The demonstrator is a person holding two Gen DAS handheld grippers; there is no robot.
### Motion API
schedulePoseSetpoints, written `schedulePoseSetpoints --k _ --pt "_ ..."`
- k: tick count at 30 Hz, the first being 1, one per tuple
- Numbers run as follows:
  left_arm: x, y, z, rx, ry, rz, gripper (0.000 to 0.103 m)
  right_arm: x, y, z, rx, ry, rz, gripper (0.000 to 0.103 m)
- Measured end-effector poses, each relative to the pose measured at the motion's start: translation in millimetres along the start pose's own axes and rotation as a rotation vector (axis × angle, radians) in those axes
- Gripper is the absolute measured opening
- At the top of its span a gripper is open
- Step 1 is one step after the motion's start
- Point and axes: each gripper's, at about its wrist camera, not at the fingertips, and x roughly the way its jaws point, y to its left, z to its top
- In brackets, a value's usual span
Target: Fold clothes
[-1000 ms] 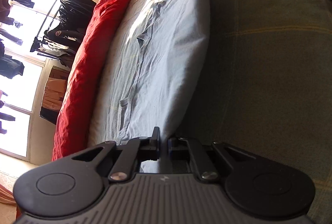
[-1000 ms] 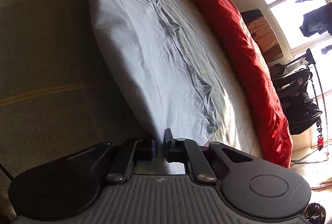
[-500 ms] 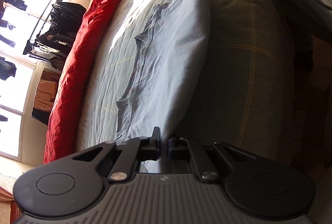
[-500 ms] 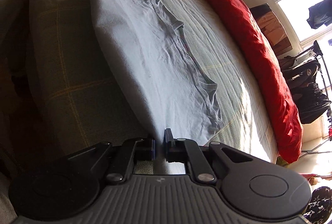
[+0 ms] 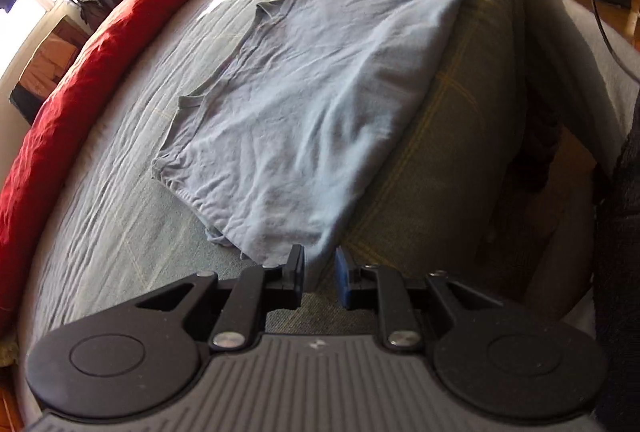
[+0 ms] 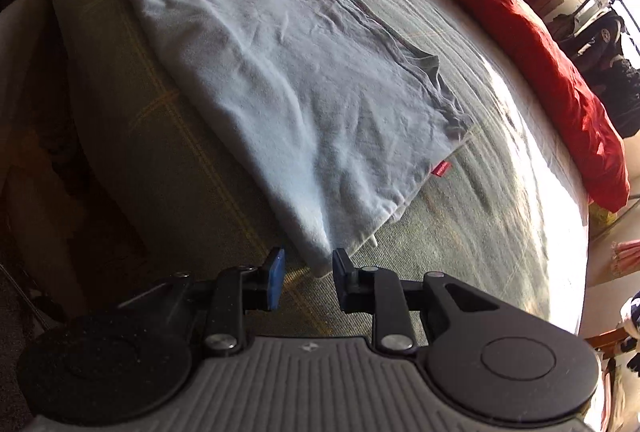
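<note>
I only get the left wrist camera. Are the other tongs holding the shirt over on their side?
Observer: No. The right wrist view shows the right tongs open. The shirt has its corner lying loose on the bed, just ahead of their gap.
Child: What's past the end of the red blanket?
Observer: Past the low end of the red blanket, the right wrist view shows a pink fringed cloth beside the bed.
</note>
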Motion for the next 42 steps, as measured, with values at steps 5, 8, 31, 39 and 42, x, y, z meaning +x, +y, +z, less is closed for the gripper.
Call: schedulePoseSetpoints --k 5,8,31,39,42 --pt "-2.9 63.6 15.0 -0.513 -0.084 -0.171 0.066 -11.3 -37.9 -1.6 0.31 -0.102 0.151 0.033" --pt "13.4 79.9 20.4 -0.687 -0.085 -0.283 0.067 -11.1 -49.0 7.6 0.446 -0.179 0.244 0.038" --pt "32.2 42.8 6.9 -0.947 -0.092 -0.202 0.075 7.4 -29.5 -71.4 1.071 -0.422 0.389 0.051" --pt "46.9 23.2 57.7 -0.841 -0.12 -0.273 0.077 26.0 -51.9 -45.3 1.059 -0.477 0.354 0.059" --pt "59.2 16.9 63.7 -0.821 -0.096 -0.293 0.078 40.7 -48.4 -61.1 1.101 -0.423 0.317 0.059"
